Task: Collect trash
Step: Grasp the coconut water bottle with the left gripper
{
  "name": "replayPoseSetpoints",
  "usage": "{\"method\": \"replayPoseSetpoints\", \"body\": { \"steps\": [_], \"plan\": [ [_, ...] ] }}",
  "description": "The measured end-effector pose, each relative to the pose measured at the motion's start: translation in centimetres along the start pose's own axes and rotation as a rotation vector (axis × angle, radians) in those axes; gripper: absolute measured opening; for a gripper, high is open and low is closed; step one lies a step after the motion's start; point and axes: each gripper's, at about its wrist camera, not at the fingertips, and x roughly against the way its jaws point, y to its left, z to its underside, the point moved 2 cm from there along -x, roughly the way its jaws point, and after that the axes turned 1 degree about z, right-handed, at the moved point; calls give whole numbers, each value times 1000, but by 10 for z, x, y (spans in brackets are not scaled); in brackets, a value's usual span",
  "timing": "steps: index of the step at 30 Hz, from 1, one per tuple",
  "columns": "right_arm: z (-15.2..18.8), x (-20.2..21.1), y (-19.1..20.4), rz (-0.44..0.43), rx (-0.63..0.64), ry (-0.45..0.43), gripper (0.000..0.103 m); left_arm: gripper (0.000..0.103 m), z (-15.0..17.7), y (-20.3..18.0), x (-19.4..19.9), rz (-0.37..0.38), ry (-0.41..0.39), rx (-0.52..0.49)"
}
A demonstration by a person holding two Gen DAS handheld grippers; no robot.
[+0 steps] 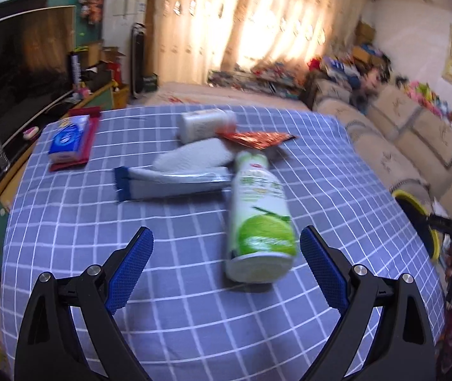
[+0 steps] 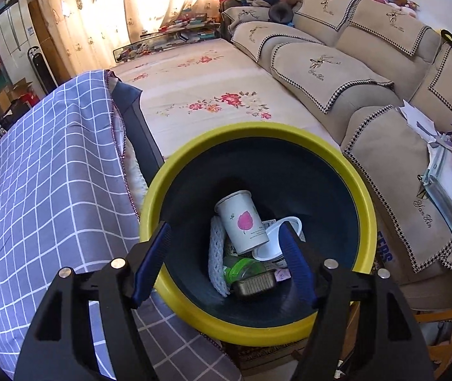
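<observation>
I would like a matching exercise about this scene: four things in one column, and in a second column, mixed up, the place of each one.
Things:
1. green lime bottle
2. white cup with a pink leaf
3. blue tissue pack
4. red wrapper

Places:
A. inside the yellow-rimmed bin
B. lying on the checked cloth, nearest the left gripper
C. on a red tray at the far left corner of the cloth
D. beside the white bottle, far side of the cloth

Pairs: 1-B, 2-A, 3-C, 4-D
</observation>
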Motion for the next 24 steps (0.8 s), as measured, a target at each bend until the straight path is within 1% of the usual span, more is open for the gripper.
{"method": "replayPoseSetpoints", "body": {
  "steps": [4, 6, 10, 12, 14, 17, 19, 20, 21, 24],
  "plan": [
    [1, 0, -3, -16, -7, 3, 67, 92, -18, -13, -18, 10, 81, -35],
    [2, -1, -6, -23, -13, 5, 67, 84, -25, -18, -29, 8, 129, -56],
    [3, -2, -9, -37, -21, 8, 67, 78, -31, -27, -59, 7, 246, -82],
    [3, -2, -9, -45, -21, 7, 67, 75, -31, -30, -68, 5, 283, -85],
    [3, -2, -8, -52, -20, 8, 67, 73, -31, -32, -74, 2, 303, -91],
    [3, -3, -8, -60, -20, 8, 67, 66, -33, -36, -88, -20, 350, -94],
    [4, -3, -10, -66, -23, 9, 67, 61, -35, -35, -97, -34, 379, -88],
    [4, -4, -10, -67, -24, 10, 67, 55, -36, -35, -100, -35, 390, -85],
    [5, -4, -11, -68, -25, 11, 67, 53, -36, -35, -103, -34, 402, -81],
    [5, -5, -14, -71, -30, 14, 68, 51, -35, -34, -106, -40, 413, -83]
  ]
}}
